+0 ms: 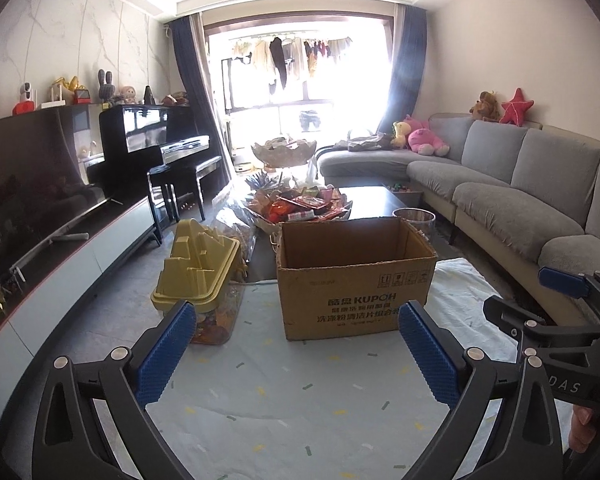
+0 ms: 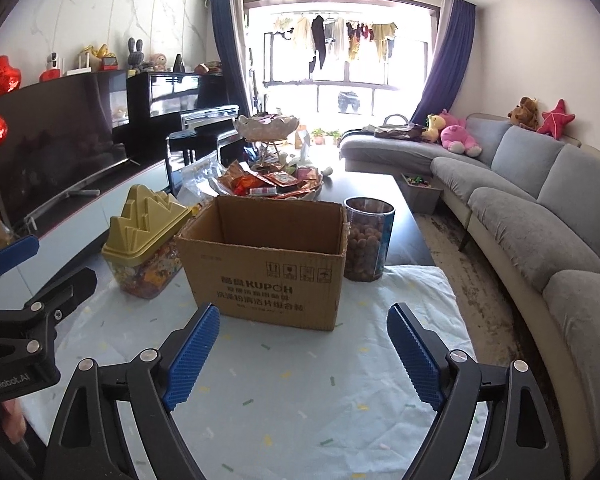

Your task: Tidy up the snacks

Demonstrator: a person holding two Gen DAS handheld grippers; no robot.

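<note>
My left gripper (image 1: 296, 354) and right gripper (image 2: 302, 354): fingers spread, nothing held. Cardboard box (image 2: 266, 268) reads "KUPOH", open on tabletop (image 2: 372, 196). Snack pile (image 2: 276, 182) behind it, yellow-lidded jar (image 2: 144, 240) left of box.

The near stretch of the pale speckled cloth (image 2: 300, 392) lies bare, giving free passage up to the open brown cardboard box (image 2: 266, 264) standing mid-table. Just left of the box stands a clear container with a yellow peaked lid (image 2: 146, 236); a narrow gap separates them. Just right stands a clear cylindrical jar of brown nuts (image 2: 369, 240). Beyond the box, a heaped tray of snack packets (image 2: 274, 182) blocks the far side. The box's top is open.
</note>
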